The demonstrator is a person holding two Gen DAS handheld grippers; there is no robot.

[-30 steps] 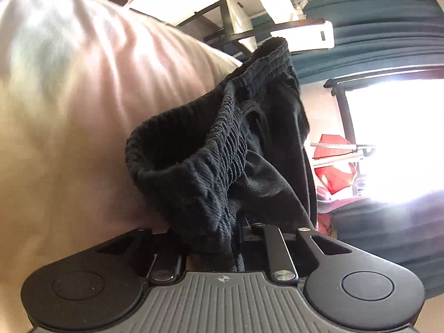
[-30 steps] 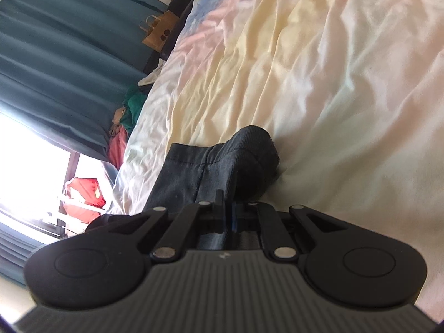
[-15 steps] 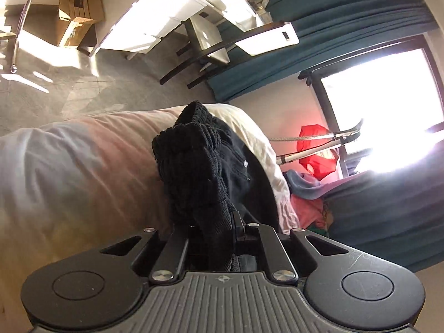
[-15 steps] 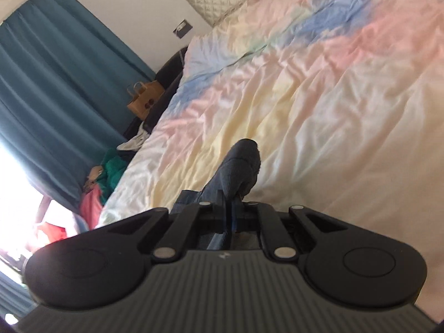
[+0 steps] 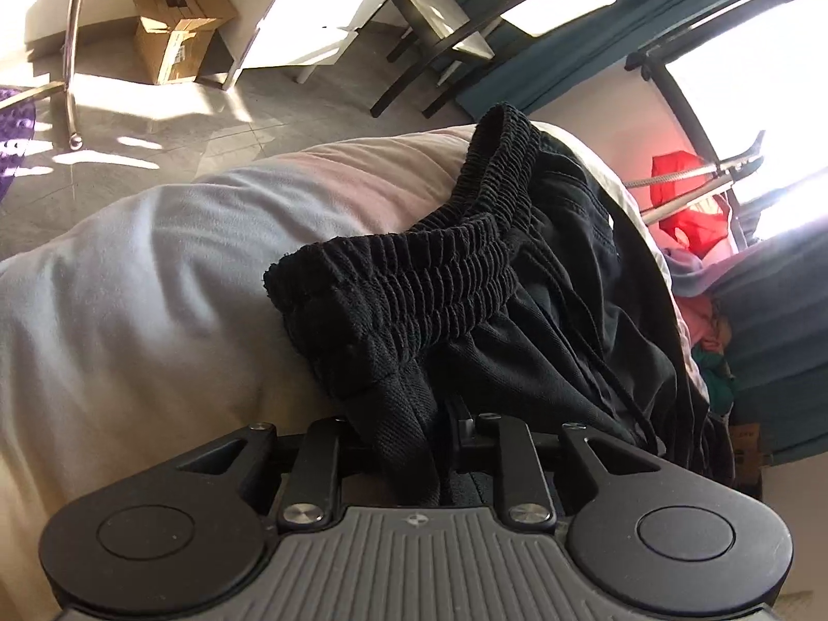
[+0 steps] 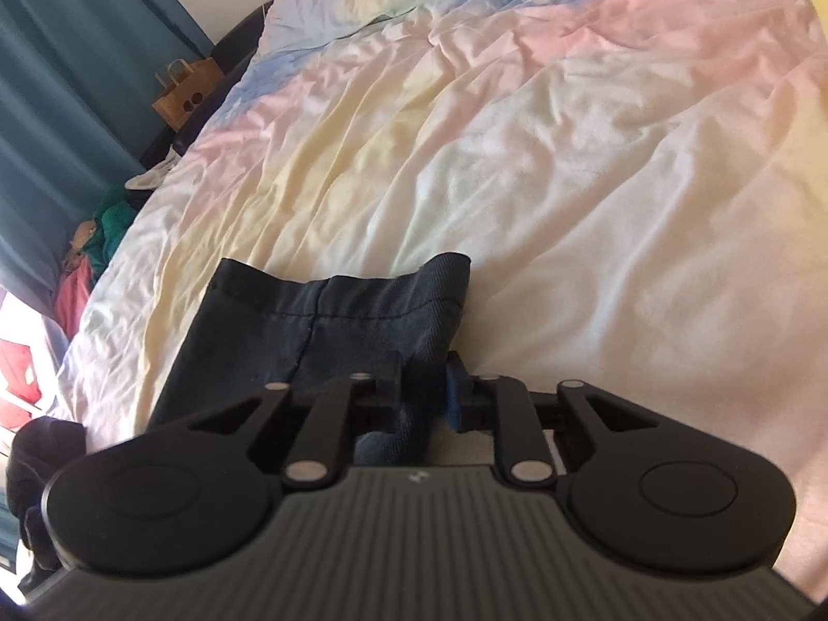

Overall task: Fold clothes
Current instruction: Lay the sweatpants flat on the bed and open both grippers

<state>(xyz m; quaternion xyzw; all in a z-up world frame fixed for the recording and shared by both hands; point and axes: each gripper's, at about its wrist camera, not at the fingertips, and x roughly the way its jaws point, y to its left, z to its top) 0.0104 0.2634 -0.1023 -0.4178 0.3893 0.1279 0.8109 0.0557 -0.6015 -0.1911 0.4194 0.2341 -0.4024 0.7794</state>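
Note:
Black pants (image 5: 543,310) with a ribbed elastic waistband (image 5: 414,279) lie on a pastel bed cover (image 5: 155,284). My left gripper (image 5: 414,445) is shut on the fabric just below the waistband, which bunches up in front of it. In the right wrist view, a dark pant leg (image 6: 321,331) lies flat on the bed cover (image 6: 569,155), hem away from me. My right gripper (image 6: 422,393) is shut on the right corner of that hem, which stands up in a fold.
Beyond the bed's end are a grey tiled floor (image 5: 207,103), a cardboard box (image 5: 176,26), a white desk and a dark chair (image 5: 440,26). Teal curtains (image 6: 62,77), a paper bag (image 6: 186,88) and a heap of clothes (image 6: 98,238) flank the bed.
Both grippers have come down closer to the bed with the pants. The waistband has spread sideways on the cover, and the pant leg hem now lies wider and flatter.

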